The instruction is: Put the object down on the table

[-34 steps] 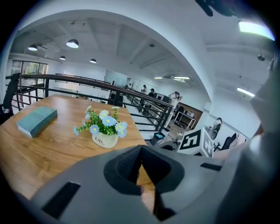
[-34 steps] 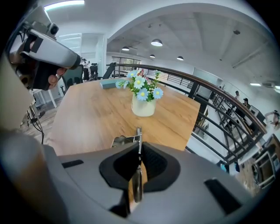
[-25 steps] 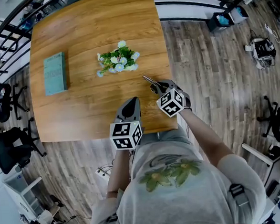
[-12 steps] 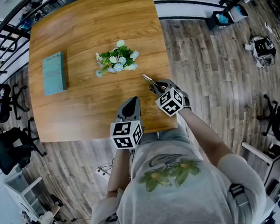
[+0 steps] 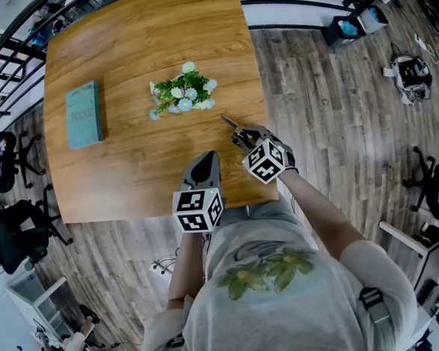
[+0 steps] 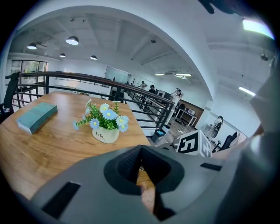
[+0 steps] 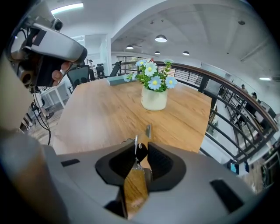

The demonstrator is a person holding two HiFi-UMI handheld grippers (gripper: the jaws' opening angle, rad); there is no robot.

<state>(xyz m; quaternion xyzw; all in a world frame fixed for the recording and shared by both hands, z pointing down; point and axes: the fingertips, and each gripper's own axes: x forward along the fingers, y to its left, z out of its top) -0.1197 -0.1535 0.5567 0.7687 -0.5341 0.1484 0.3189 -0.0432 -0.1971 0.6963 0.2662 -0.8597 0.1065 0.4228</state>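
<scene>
Right gripper view: finds the right tongs point(image 7: 141, 145) in the act of opening, about halfway apart, with the object point(image 7: 140, 153) between the jaws. Seems loose between the pads rather than pinched, though hard to be sure in so narrow a gap. Shows a small thing: a dark rounded end down between the pads, and thin bright metal strips pointing ahead past the tips. Cannot tell exactly what sort of thing. Sits low over the bench point(image 7: 96, 113), close to the edge on the right of the tongs; cannot tell whether touching the wood yet.

Head view: puts the metal tip just ahead of the right tongs, with flowers point(image 5: 184, 91) further ahead and a little left, well apart, and a book point(image 5: 85, 114) far off to the left.

Left gripper view: shows the left tongs point(image 6: 140, 148) with jaws together at the tips and nothing between them, held just left of the right tongs over the near edge of the bench.

Handling, as a judgement: probably light, stiff and hard, with smooth metal apt to slip or pivot between flat pads. Not fragile by the look of it. Likely to tip or slide a little once freed, being thin and long. Best taken square across the dark rounded end, the thickest part, not by the thin strips.
</scene>
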